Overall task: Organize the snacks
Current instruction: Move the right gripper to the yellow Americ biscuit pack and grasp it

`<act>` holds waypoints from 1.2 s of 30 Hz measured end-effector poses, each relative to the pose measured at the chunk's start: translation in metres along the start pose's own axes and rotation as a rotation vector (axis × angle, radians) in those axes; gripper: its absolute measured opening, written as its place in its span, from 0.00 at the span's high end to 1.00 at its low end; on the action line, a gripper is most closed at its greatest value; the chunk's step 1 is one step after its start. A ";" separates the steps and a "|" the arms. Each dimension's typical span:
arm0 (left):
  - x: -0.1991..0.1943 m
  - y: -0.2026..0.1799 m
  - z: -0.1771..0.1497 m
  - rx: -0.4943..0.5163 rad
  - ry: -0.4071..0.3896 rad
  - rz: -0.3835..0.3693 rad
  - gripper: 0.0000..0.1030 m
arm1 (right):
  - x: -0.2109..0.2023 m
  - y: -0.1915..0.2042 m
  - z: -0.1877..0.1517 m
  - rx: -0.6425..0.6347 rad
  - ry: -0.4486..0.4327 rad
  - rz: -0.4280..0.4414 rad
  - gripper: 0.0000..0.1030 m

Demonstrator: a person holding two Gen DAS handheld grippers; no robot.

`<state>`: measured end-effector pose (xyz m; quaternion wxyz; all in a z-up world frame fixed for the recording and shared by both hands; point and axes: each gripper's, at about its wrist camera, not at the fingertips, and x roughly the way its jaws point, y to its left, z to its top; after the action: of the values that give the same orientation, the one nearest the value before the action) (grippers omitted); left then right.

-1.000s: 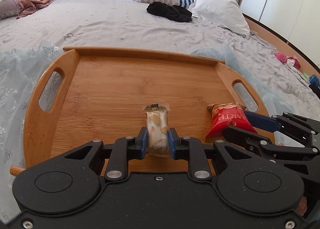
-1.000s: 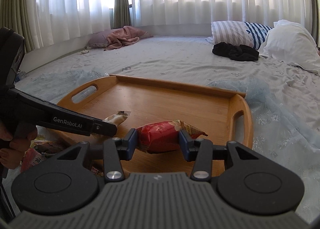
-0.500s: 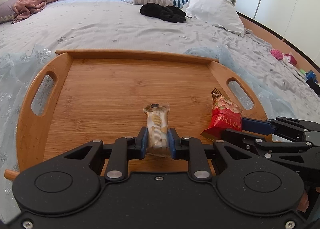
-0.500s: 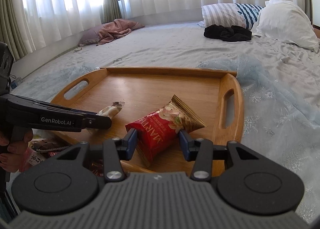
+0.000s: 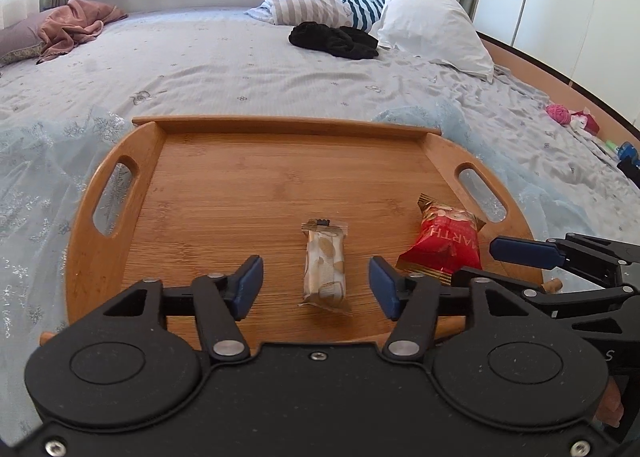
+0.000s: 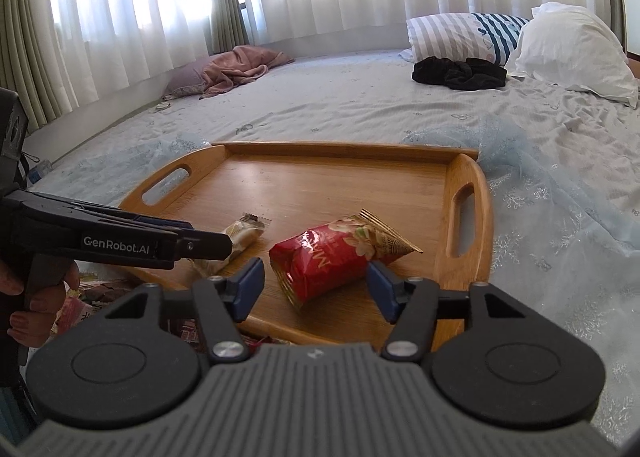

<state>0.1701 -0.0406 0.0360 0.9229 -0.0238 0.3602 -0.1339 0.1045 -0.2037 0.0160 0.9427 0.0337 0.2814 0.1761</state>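
Observation:
A wooden tray (image 5: 280, 185) with cut-out handles lies on the bed. A beige-and-gold snack bar (image 5: 324, 265) lies flat on its near part, between the fingers of my left gripper (image 5: 316, 287), which is open and not touching it. A red snack bag (image 5: 444, 245) lies to its right on the tray. In the right wrist view the red bag (image 6: 332, 257) lies on the tray (image 6: 320, 177) between the open fingers of my right gripper (image 6: 316, 289). The snack bar (image 6: 240, 237) shows there partly behind the left gripper's arm.
The bed sheet (image 5: 240, 69) surrounds the tray. Pillows (image 5: 432, 25), a black garment (image 5: 332, 41) and a pink cloth (image 5: 72, 25) lie far off. More snack packets (image 6: 80, 305) lie below the tray's near left edge. Small items (image 5: 568, 117) sit at the bed's right edge.
Both grippers have opened. The snack bar and the red bag were let go and now lie flat on the tray. Both grippers have pulled back a little.

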 end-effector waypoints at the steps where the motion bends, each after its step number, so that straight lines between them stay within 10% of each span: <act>1: -0.005 0.001 -0.002 -0.004 -0.008 0.001 0.33 | -0.003 0.002 -0.001 -0.002 -0.008 -0.004 0.23; 10: -0.057 0.002 -0.040 0.024 -0.080 0.066 0.17 | -0.038 0.025 -0.027 0.044 -0.133 -0.055 0.02; 29: -0.106 0.010 -0.116 -0.011 -0.180 0.189 0.00 | -0.065 0.070 -0.082 0.035 -0.151 -0.276 0.00; 36: -0.112 0.004 -0.125 0.003 -0.182 0.218 0.38 | -0.066 0.076 -0.091 0.057 -0.147 -0.343 0.00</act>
<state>0.0078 -0.0006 0.0167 0.9608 0.0050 0.2754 -0.0305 -0.0204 -0.1594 -0.0140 0.9756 0.0246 0.2182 0.0017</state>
